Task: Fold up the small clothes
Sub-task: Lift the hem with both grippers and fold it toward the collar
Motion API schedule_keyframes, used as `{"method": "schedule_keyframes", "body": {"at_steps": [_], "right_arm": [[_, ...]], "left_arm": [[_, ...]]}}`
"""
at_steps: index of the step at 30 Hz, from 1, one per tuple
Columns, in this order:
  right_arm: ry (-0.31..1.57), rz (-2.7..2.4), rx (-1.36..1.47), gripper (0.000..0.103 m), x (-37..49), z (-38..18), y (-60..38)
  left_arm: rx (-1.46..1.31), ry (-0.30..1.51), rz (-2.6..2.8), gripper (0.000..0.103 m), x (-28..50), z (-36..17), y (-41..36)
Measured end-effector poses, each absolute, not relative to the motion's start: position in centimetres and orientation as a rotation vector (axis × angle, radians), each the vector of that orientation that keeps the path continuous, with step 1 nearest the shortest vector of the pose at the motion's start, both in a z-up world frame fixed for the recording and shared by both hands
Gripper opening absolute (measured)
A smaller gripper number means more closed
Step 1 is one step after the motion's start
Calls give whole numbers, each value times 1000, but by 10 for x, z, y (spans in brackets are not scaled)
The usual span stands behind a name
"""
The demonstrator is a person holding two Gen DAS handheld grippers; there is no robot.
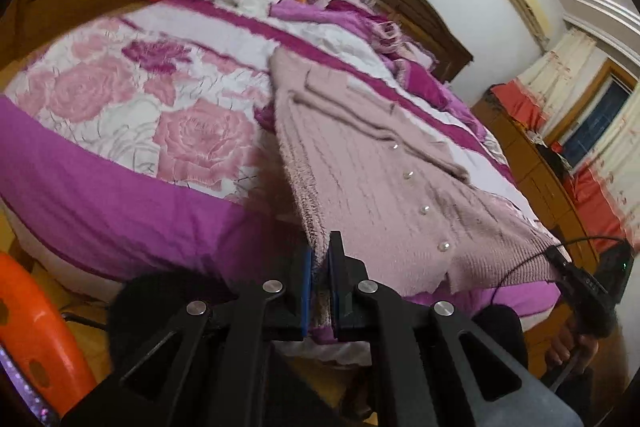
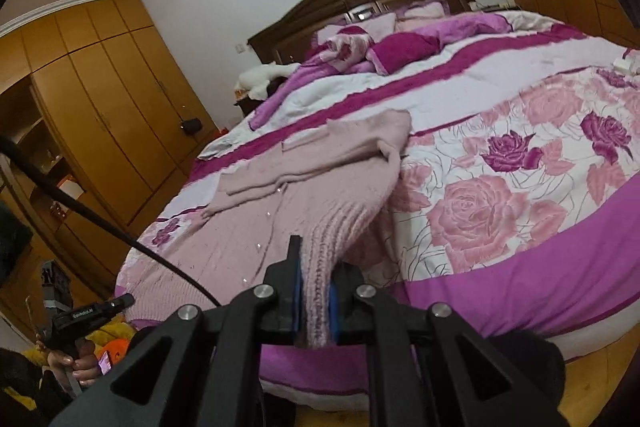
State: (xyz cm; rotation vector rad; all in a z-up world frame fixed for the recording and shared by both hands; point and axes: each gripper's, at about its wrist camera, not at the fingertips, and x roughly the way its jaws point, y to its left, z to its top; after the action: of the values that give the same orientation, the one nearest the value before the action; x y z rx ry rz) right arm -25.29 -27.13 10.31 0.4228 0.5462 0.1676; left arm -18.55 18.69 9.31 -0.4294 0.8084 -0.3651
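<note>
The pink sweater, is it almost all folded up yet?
Not yet. Done: one sleeve already lies folded across the sweater on the bed. In hand: the left gripper and the right gripper each pinch the knit's near edge. Left: folding the rest; most of it is spread flat with its buttons showing.

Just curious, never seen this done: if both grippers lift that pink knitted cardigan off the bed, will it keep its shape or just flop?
Probably flop: the cardigan is soft chunky knit that already drapes between the left gripper and the bed. Likely grippy rather than slippery, since the fuzzy ribbing bunches in the right gripper.
</note>
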Motion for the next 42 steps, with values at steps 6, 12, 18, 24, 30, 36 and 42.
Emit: {"method": "schedule_keyframes", "body": {"at_steps": [6,12,18,24,30,36,42], "right_arm": [[527,192,454,10,-288,109,-284],[523,211,464,10,-320,108,-293],[512,274,436,10,-343,122,-283],[507,272,395,10,-323,124,-281],[476,254,401,10,-283,127,-293],[470,254,394,10,-244,131,-297],[498,270,394,10,-204,126,-298]], "left_arm": [[-365,754,-395,0,-223,116,187],[-372,769,-389,0,-248,128,181],[-358,741,-377,0,-265,135,178],[-401,701,-326,0,-240,141,191],[-447,676,-276,0,-203,141,207],[-480,688,-266,0,-164,137,205],[-468,724,-237,0,-127,127,198]]}}
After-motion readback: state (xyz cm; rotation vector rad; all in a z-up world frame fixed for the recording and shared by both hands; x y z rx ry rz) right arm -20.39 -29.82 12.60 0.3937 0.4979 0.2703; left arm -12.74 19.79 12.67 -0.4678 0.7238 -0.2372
